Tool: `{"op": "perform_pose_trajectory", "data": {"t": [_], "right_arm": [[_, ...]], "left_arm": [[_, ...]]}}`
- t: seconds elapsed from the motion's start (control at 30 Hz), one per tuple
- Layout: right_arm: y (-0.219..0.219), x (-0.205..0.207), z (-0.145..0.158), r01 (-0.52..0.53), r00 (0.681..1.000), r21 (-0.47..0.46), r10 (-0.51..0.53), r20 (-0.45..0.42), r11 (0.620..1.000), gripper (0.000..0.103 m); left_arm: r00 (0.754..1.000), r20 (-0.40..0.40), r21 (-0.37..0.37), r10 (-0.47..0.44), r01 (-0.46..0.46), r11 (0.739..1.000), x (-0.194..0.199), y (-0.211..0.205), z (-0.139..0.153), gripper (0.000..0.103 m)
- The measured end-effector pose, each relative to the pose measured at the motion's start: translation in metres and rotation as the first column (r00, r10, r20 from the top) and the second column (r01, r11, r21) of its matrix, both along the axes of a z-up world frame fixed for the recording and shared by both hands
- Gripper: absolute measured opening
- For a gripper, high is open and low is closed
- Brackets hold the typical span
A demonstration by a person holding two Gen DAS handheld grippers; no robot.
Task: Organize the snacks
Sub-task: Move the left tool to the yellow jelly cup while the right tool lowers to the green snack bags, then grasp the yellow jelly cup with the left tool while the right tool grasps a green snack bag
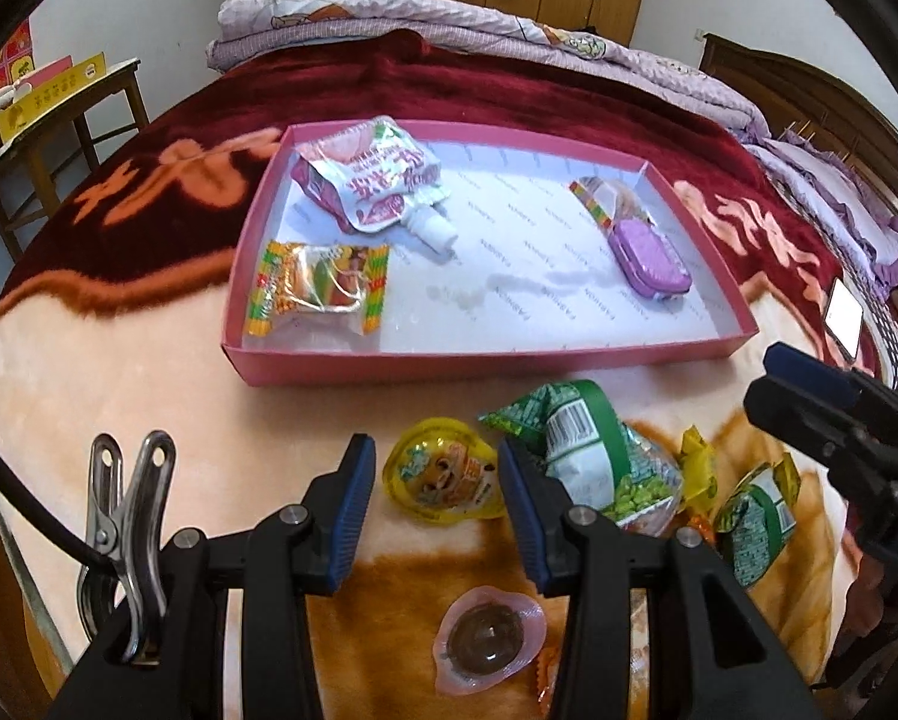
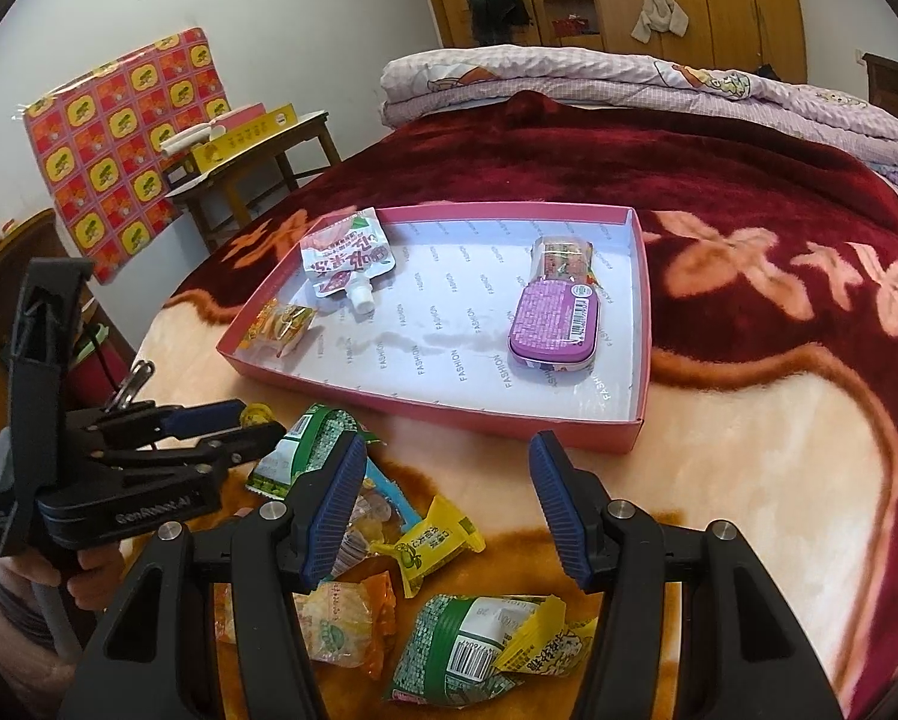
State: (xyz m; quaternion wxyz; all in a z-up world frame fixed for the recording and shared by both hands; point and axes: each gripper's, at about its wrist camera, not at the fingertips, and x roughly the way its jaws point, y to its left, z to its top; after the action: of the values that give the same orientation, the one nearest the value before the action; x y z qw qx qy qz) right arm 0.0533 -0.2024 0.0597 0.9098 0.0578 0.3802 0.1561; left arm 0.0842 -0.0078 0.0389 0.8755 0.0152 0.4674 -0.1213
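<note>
Left gripper (image 1: 437, 489): jaws apart, nothing clamped; yellow jelly cup (image 1: 443, 471) lies on the blanket (image 1: 119, 372) in the gap between the blue pads, contact not discernible

Right gripper (image 2: 449, 510): jaws apart, empty, above bare blanket near the loose snacks

Loose pile, near side of tray: green pea packets (image 2: 461, 648), yellow wrapped candies (image 2: 431, 540), orange packet (image 2: 341, 618), brown jelly cup (image 1: 488, 639)

Pink tray (image 1: 479, 363), just beyond the pile: white spouted pouch (image 1: 371, 180) and striped wrapped snack (image 1: 317, 285) at left; purple tin (image 1: 650, 261) at right, touching another wrapped snack (image 1: 605, 198) behind it
</note>
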Motion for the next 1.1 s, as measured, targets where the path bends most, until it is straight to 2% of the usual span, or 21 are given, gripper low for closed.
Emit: {"op": "perform_pose_trajectory", "data": {"t": [0.33,0.5,0.73,1.1], "right_arm": [[0.001,0.0,-0.001,-0.007,1.0,0.003,0.007,-0.006,1.0,0.058],[0.005,0.0,-0.004,-0.014,1.0,-0.001,0.014,-0.016,1.0,0.058],[0.013,0.0,-0.005,-0.023,0.999,-0.011,0.023,-0.03,1.0,0.058],[0.045,0.003,-0.008,-0.099,0.993,-0.02,0.098,-0.062,0.995,0.058]], "left_arm": [[1.0,-0.006,-0.019,0.024,-0.024,1.0,0.005,0.002,-0.008,0.042],[1.0,0.001,-0.038,0.017,-0.017,0.999,0.004,0.002,-0.008,0.027],[0.999,0.014,-0.052,0.033,-0.032,0.998,0.001,0.011,-0.002,0.026],[0.992,0.071,0.022,0.105,-0.107,0.994,-0.001,0.036,0.013,0.026]]}}
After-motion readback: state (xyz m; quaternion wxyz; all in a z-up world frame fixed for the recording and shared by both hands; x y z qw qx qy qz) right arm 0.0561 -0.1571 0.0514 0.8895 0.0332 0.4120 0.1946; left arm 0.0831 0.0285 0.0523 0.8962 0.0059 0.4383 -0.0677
